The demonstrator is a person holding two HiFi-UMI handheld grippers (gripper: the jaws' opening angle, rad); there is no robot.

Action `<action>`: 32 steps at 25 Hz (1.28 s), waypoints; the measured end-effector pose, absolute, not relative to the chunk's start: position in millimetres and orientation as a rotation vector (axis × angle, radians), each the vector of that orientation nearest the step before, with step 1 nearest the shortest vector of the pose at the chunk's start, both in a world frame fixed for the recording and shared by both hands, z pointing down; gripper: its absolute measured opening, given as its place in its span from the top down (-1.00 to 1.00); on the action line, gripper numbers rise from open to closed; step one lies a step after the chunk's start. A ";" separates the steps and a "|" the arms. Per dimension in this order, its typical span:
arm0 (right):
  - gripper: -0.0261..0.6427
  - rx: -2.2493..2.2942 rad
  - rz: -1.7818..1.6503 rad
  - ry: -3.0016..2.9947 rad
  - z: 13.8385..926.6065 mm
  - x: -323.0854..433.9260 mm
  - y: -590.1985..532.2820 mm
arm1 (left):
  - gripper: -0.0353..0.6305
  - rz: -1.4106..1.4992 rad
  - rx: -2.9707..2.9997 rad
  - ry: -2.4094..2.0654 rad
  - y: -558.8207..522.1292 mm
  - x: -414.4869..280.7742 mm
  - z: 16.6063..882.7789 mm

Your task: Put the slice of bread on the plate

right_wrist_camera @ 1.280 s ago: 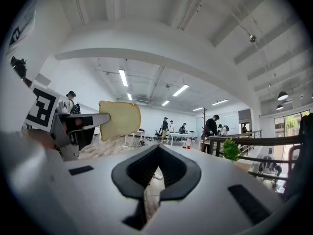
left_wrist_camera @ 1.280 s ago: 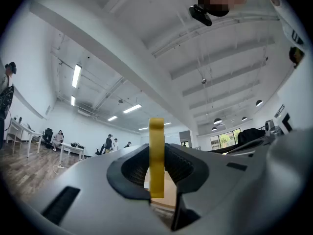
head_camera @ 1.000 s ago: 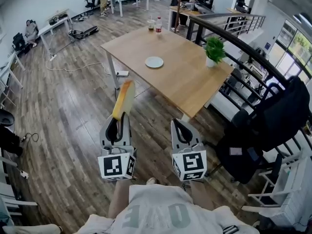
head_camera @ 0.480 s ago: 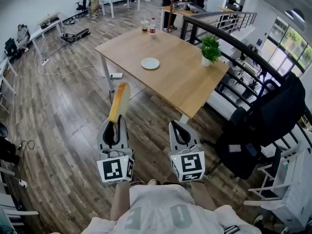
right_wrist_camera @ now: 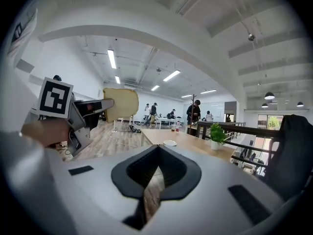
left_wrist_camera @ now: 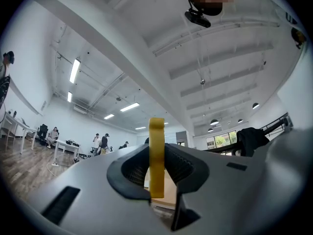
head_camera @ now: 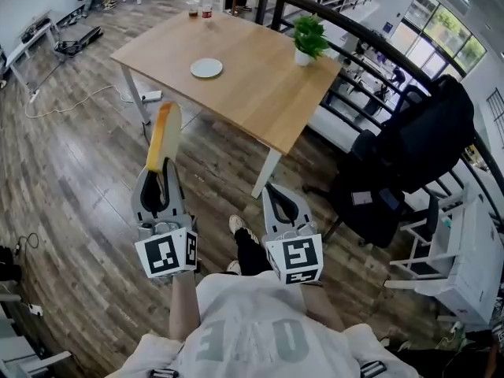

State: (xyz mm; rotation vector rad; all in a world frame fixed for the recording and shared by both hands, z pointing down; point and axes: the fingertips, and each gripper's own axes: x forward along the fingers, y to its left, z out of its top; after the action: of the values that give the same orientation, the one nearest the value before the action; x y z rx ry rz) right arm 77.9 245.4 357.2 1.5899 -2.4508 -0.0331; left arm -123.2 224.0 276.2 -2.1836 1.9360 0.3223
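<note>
The left gripper (head_camera: pixel 161 173) has its jaws clamped on the slice of bread (head_camera: pixel 164 135), which stands on edge between the pads and sticks out well past their tips (in the left gripper view it shows as a thin yellow strip, edge-on). It is held in the air over the wooden floor (head_camera: pixel 71 156), near the closest corner of the desk (head_camera: pixel 260 93) but not yet above it. The white plate (head_camera: pixel 206 68) lies on the desk, well apart from the bread. A potted plant (head_camera: pixel 309 38) stands by the desk's right edge. The right gripper (head_camera: pixel 276 192) is held beside the left one, its jaws together with nothing between them.
</note>
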 end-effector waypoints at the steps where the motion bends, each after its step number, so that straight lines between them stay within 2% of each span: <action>1: 0.87 1.599 -0.018 -2.447 359.3 81.2 243.8 | 0.62 0.316 -2.193 1.931 221.6 -120.7 278.4; 16: 0.87 1.571 0.004 -2.574 350.9 61.0 135.4 | 0.62 0.247 -2.119 1.946 150.9 -138.9 274.4; 25: 0.87 1.543 -0.072 -2.644 334.0 39.9 -5.3 | 0.62 0.243 -2.083 1.921 24.5 -154.0 274.0; 32: 0.87 1.492 -0.060 -2.661 315.4 12.1 -121.1 | 0.62 0.266 -2.031 1.949 -88.6 -192.1 245.2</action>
State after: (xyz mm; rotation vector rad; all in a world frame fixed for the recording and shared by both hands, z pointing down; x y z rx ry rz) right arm 12.1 -121.1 315.4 1.4922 -2.6607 -0.0598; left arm -192.1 -88.6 245.2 -2.0305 1.9490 0.2657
